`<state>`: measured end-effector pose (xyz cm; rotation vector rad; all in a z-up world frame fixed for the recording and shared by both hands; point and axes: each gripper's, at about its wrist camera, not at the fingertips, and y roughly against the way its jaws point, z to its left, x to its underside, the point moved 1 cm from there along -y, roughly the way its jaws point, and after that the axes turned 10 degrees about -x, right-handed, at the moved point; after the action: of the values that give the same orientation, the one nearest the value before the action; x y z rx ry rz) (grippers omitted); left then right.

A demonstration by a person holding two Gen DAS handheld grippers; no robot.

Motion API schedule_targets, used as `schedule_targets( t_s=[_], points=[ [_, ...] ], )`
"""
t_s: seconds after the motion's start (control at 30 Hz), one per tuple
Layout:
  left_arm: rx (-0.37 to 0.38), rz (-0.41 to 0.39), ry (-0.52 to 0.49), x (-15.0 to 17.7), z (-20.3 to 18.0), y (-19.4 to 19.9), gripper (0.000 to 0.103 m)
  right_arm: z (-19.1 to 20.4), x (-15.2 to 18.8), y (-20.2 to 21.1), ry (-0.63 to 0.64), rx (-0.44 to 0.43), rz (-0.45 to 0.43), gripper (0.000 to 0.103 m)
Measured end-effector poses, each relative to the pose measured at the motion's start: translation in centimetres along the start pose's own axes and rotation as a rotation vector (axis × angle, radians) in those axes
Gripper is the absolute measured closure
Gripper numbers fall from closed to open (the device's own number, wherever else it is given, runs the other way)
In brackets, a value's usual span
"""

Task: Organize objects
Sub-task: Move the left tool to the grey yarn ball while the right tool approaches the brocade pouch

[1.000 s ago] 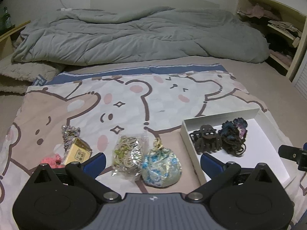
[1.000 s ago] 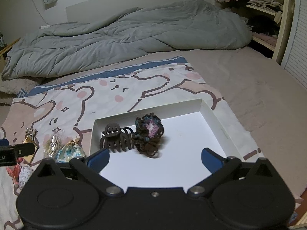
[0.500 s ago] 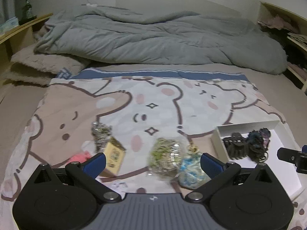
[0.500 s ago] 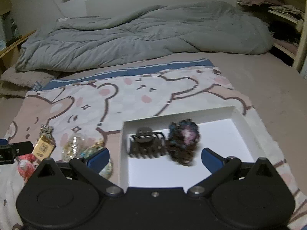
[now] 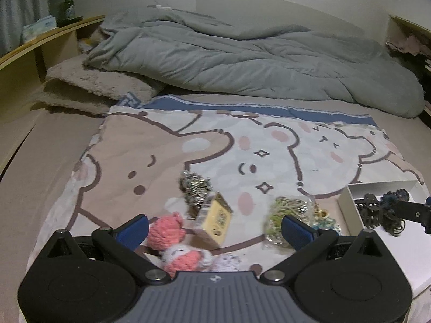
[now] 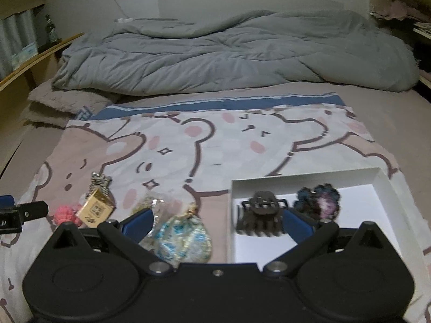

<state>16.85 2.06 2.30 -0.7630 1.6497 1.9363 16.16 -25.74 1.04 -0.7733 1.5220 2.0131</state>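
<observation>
On the bear-print blanket [image 5: 167, 156] lie a pink crochet doll [image 5: 172, 239], a small yellow box [image 5: 215, 219], a dark patterned scrunchie [image 5: 195, 188], a clear bag of greenish trinkets [image 5: 285, 212] and a blue brocade pouch [image 6: 184, 238]. A white box [image 6: 390, 196] at the right holds a brown claw clip [image 6: 260, 212] and a dark scrunchie [image 6: 320, 200]. My left gripper [image 5: 215, 228] is open just above the doll and yellow box. My right gripper [image 6: 218, 222] is open over the pouch and the white box's left wall.
A rumpled grey duvet [image 5: 242, 62] covers the far half of the bed. A folded fluffy blanket [image 5: 94, 88] lies at far left beside a wooden shelf [image 5: 35, 45] with a green bottle [image 5: 67, 8]. Shelving with clothes stands at far right.
Both grippers have swung left. The left view now centres on the doll and yellow box instead of the pouch; the right view now takes in the pouch beside the white box. Both stayed open.
</observation>
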Motion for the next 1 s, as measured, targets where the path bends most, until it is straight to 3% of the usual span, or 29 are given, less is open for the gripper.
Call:
schedule_targets(
  t_s=[0.33, 0.53, 0.63, 0.83, 1.0],
  points=[
    [-0.027, 0.025, 0.007, 0.9, 2.2, -1.1, 0.0, 1.8, 0.0, -2.3, 0.044, -0.049, 0.043, 0.0],
    [0.056, 0.044, -0.027, 2.5, 1.9, -1.9, 0.0, 1.8, 0.4, -3.7, 0.03, -0.111, 0.037, 0.0],
    [0.059, 0.049, -0.055, 3.3, 1.3, -2.3, 0.0, 2.0, 0.4, -4.3, 0.072, -0.08, 0.026, 0.0],
    [0.152, 0.132, -0.038, 4.6, 0.1, -3.2, 0.001, 1.4, 0.4, -6.2, 0.1, -0.092, 0.045, 0.0],
    [0.176, 0.196, -0.047, 5.8, -1.2, -4.6, 0.012, 0.6, 0.7, -8.3, 0.099, -0.125, 0.124, 0.0]
  ],
)
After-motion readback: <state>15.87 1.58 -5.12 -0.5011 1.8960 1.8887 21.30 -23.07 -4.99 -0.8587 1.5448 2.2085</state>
